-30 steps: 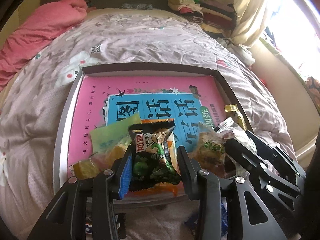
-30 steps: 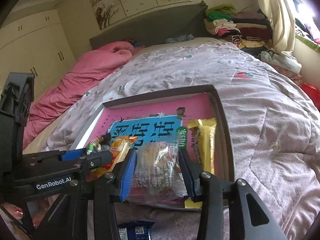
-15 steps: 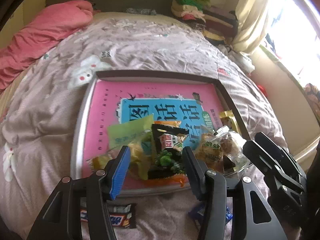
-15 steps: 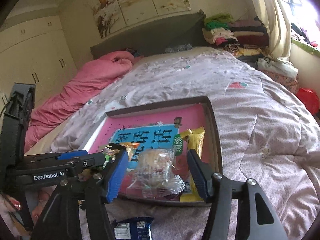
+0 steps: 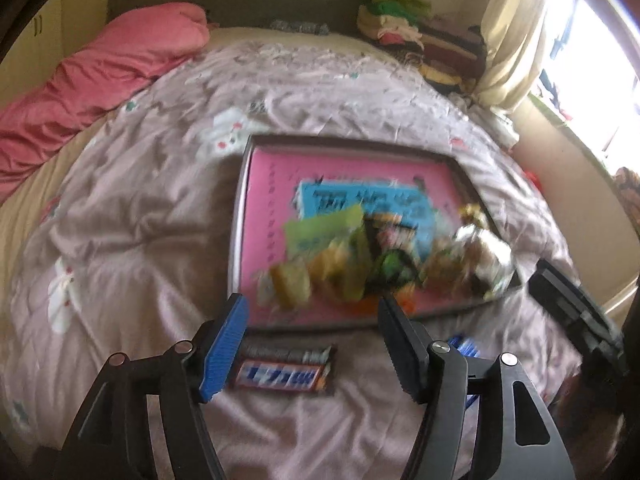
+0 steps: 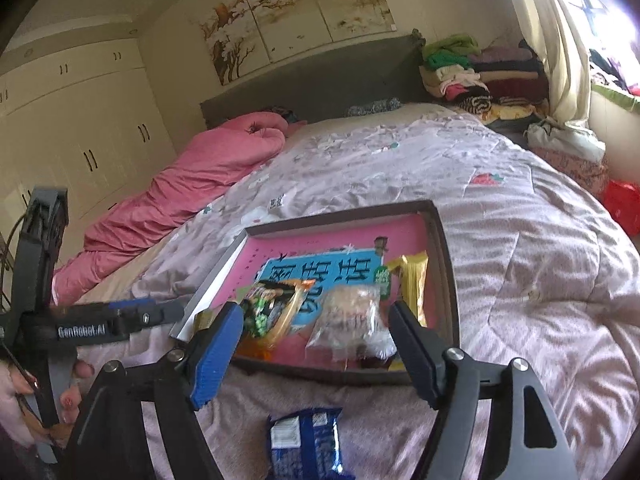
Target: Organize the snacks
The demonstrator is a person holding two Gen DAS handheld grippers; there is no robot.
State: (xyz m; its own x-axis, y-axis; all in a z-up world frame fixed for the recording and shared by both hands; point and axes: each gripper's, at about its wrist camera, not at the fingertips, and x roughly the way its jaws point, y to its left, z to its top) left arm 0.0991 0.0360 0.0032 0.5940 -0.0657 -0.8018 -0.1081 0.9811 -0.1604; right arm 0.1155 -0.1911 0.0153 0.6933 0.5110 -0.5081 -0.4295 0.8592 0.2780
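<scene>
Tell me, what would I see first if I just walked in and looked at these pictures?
Probably the bright pink book cover lining the tray on the bed, with crinkly snack packets heaped at its near edge. Two snacks lie on the quilt just outside it: a chocolate bar and a blue packet. At the bottom, the left gripper and right gripper stand open and empty.

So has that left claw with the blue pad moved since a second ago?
Yes. The left gripper backed away from the dark-rimmed tray, jaws just opening, empty.

Sunlit bedroom — white wardrobes.
</scene>
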